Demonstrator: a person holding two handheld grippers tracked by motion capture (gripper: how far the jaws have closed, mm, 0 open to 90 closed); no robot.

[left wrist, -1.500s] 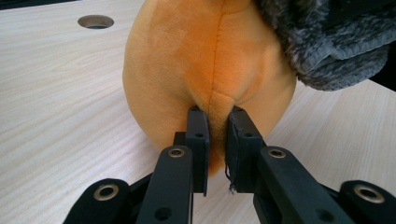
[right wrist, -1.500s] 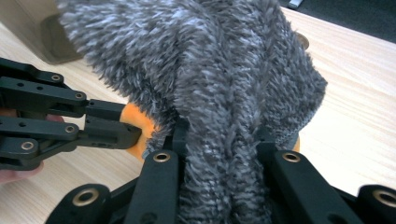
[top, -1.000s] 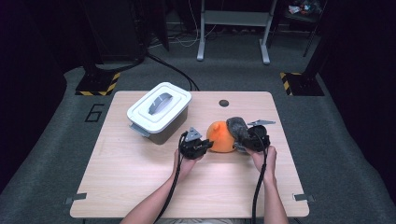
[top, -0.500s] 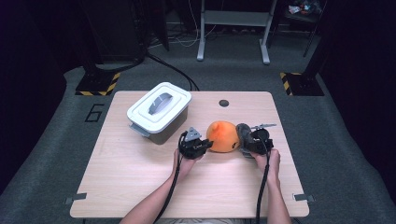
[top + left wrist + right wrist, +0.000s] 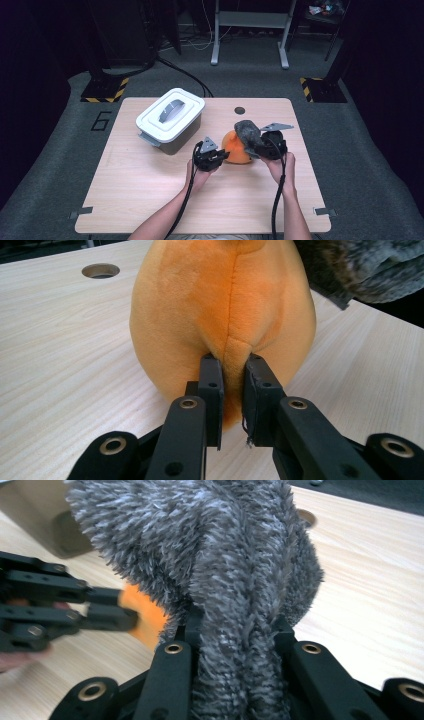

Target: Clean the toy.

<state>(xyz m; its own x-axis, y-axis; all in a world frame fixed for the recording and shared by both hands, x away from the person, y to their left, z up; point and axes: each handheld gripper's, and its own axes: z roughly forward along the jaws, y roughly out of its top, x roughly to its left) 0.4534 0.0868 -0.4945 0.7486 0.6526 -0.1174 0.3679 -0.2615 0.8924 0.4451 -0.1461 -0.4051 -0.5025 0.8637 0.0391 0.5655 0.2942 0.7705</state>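
- Spanning the middle of the high view: a light wooden table (image 5: 150, 200), with a round hole (image 5: 240, 110) near its far edge.
- Sitting on the far left part of the table: a grey box with a white lid (image 5: 170, 119), lid closed, grey handle on top, well apart from both grippers.
- Resting on the table near the centre, between the two grippers: an orange plush toy (image 5: 237, 151), rounded, seam facing the left gripper view.
- Lying over the right upper side of the orange plush toy: a dark grey fuzzy cloth (image 5: 248, 134), touching it.
- Pinching a fold of the orange plush toy at its seam: the left gripper (image 5: 232, 390), jaws almost pressed together on the fabric.
- Clamping the dark grey fuzzy cloth: the right gripper (image 5: 235, 630), jaws closed around a thick bunch of it, lifted slightly above the table.
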